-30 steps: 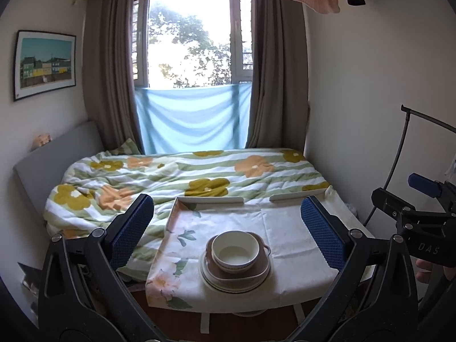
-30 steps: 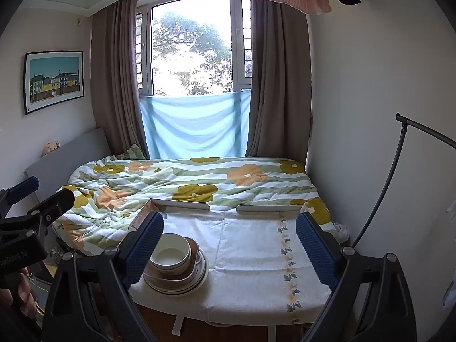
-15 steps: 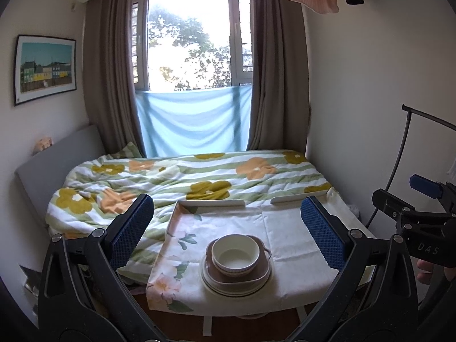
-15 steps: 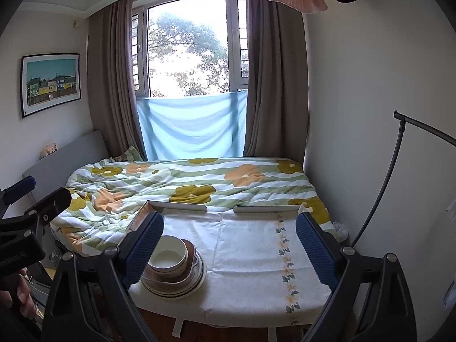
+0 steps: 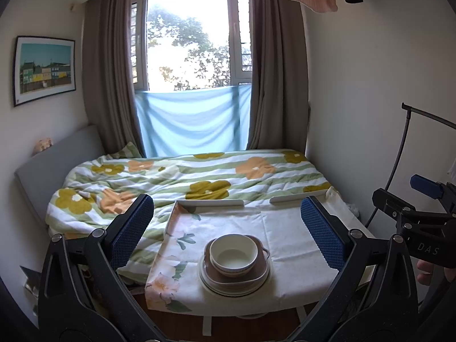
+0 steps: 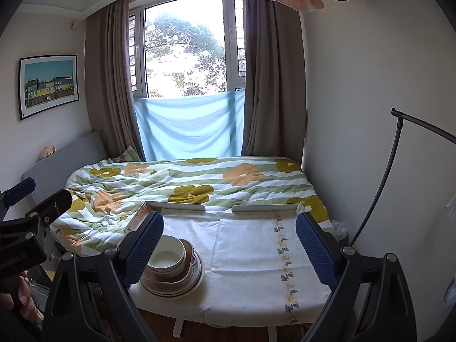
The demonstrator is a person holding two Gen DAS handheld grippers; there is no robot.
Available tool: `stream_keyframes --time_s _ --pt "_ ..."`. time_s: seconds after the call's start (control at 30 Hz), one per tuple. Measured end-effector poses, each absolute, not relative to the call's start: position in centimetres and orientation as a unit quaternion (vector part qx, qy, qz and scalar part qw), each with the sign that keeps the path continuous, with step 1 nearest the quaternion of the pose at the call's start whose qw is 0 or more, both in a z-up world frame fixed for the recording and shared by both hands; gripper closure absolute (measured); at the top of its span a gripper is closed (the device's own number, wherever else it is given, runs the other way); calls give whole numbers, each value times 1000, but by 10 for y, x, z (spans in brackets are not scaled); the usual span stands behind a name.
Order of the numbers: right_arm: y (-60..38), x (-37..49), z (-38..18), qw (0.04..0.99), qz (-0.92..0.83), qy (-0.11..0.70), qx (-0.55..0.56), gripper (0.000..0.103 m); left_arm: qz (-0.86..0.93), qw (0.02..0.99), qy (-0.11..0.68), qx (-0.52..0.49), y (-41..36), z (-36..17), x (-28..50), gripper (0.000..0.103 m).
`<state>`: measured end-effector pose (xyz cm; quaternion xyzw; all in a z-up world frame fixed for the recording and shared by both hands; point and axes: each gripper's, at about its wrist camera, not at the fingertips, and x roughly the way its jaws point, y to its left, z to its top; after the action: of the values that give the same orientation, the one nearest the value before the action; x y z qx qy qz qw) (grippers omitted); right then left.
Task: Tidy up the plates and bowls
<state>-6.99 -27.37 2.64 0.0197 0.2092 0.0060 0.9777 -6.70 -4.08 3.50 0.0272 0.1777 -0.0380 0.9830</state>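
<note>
While both pairs of tongs hang wide open and hold nothing, a stack of crockery sits on a cloth-covered surface (image 5: 287,228) at the foot of a bed (image 5: 182,176).

A cream bowl (image 5: 233,253) rests in a brown dish (image 5: 256,275), which sits on a pile of plates (image 5: 216,285) near the front edge of the surface, toward its left side. The left tongs (image 5: 226,235) are held back from the stack, their blue pads (image 5: 320,238) spread well apart with the crockery showing between them. From the right tongs (image 6: 228,243), the same bowl (image 6: 168,256) appears just beside the left-hand pad (image 6: 142,249), partly hidden by it. A window (image 5: 193,42) with brown curtains (image 5: 108,85) stands behind the flowered bedding.
</note>
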Motion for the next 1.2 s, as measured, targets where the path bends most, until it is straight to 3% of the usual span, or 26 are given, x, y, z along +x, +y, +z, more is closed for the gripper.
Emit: stream_keyframes --time_s 1.2 --pt "-260 -73 19 974 8 226 22 11 -11 985 167 36 -41 33 -72 0"
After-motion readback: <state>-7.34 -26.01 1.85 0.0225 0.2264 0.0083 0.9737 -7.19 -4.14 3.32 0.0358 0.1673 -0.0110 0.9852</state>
